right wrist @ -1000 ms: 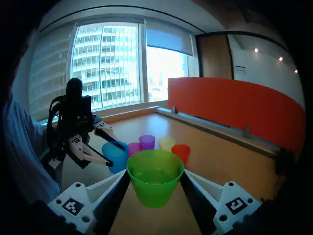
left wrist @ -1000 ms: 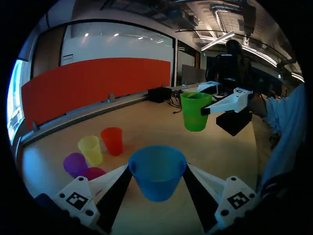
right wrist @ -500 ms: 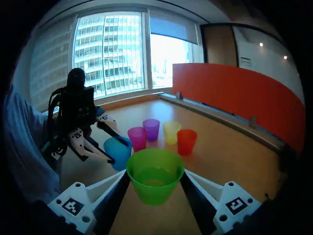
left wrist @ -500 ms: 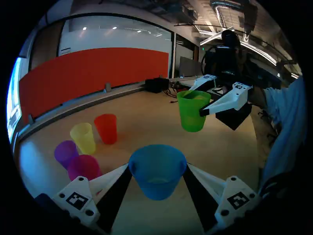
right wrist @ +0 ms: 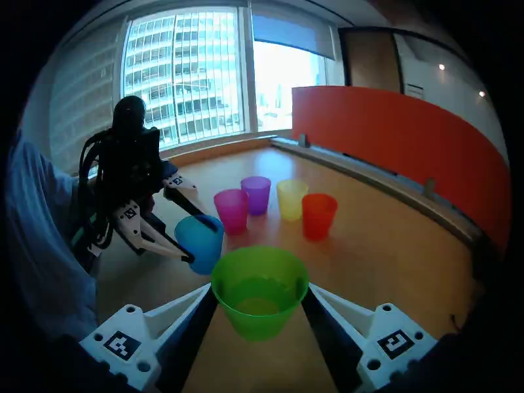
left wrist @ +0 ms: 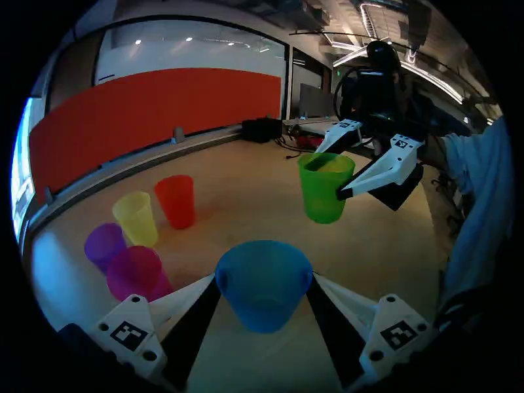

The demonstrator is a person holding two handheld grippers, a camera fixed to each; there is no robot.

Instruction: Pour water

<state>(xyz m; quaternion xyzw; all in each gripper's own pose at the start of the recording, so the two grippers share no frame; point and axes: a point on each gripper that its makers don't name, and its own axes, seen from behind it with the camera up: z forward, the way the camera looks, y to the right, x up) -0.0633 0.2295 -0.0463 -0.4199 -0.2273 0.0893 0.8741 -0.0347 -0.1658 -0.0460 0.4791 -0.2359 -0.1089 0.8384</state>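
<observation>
The left gripper (left wrist: 264, 281) is clamping a blue plastic tumbler (left wrist: 264, 304) while the right gripper (right wrist: 260, 288) is squeezing a green plastic tumbler (right wrist: 260, 324) with a little water (right wrist: 257, 305) in it — upright, ahead-right of the left one — so no pouring is happening yet.

Left of the left gripper (left wrist: 264, 300), a magenta cup (left wrist: 134, 272) partly hides a purple cup (left wrist: 98, 241); the blue cup's (left wrist: 264, 278) contents seem unclear.
</observation>
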